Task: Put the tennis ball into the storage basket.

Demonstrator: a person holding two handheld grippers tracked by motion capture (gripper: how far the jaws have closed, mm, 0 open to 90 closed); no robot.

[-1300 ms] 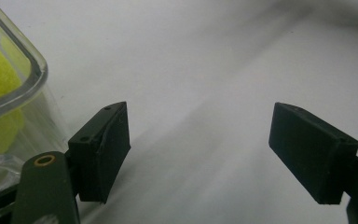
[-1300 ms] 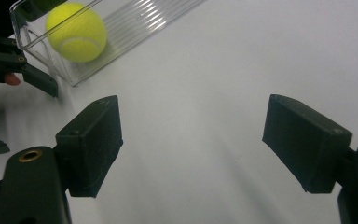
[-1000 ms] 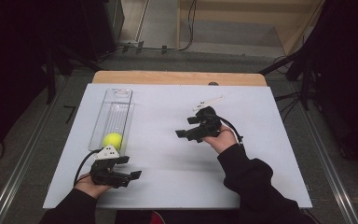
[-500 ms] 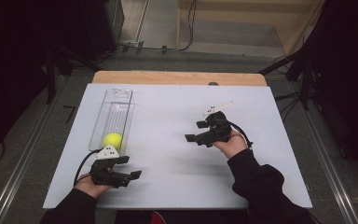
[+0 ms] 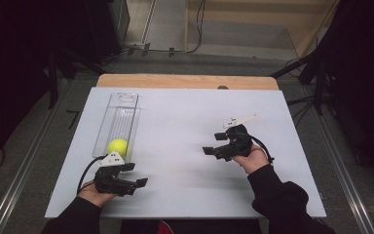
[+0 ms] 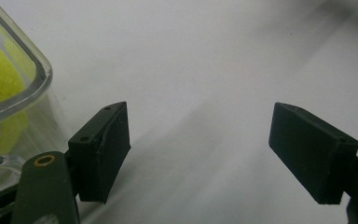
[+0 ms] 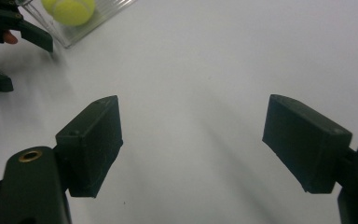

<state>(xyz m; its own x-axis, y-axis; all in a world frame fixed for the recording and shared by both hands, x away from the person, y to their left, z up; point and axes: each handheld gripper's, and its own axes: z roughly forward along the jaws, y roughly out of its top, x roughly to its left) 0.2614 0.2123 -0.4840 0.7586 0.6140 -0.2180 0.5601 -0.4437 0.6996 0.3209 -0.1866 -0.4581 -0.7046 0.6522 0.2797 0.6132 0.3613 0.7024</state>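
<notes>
Left tongs [image 5: 135, 174] and right tongs [image 5: 213, 143] both spread, empty, over the table [image 5: 175, 122]; tennis ball [image 5: 118, 146] inside clear container [image 5: 126, 100]

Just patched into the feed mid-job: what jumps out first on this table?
The yellow tennis ball catches the eye first, sitting at the near end of the long clear container on the table's left side. Just in front of it the left gripper rests open and empty, while the right gripper is also open, over bare white tabletop on the right.
</notes>
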